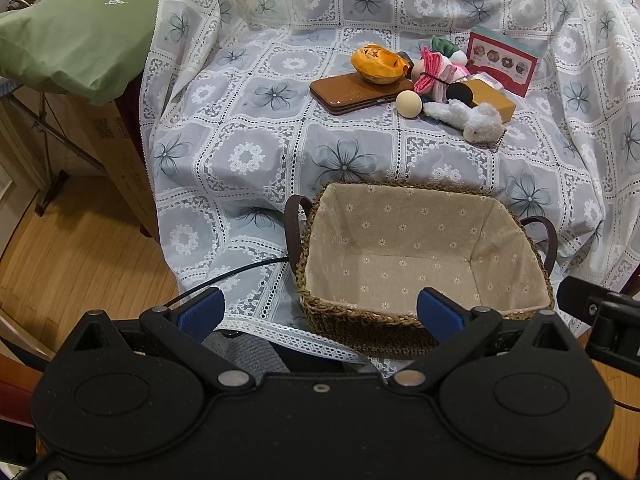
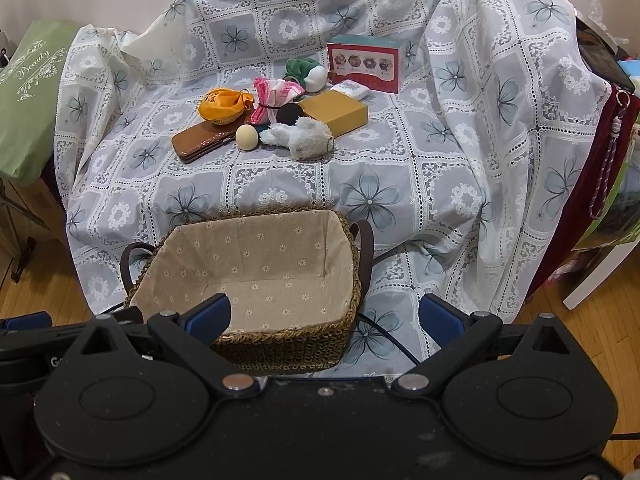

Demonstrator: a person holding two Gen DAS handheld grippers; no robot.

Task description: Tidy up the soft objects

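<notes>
Only right view: keychain point(image 2: 612, 148) | both views: basket point(image 1: 400, 316), plush point(image 1: 476, 118)

Non-task items, seen ahead of the grippers: floral lace tablecloth point(image 2: 400, 184) draped over the surface. Far ahead in the pile: brown leather wallet point(image 2: 200, 140) lying flat, cream egg-shaped ball point(image 2: 246, 137) just right of it, mustard box point(image 2: 336, 114) behind that, red picture box point(image 2: 364, 65) standing at the back. Green "Beauty" bag point(image 1: 76, 28) far left of the left gripper. Wood floor point(image 1: 72, 248) below left, black cable point(image 1: 236, 270) running across the cloth edge
</notes>
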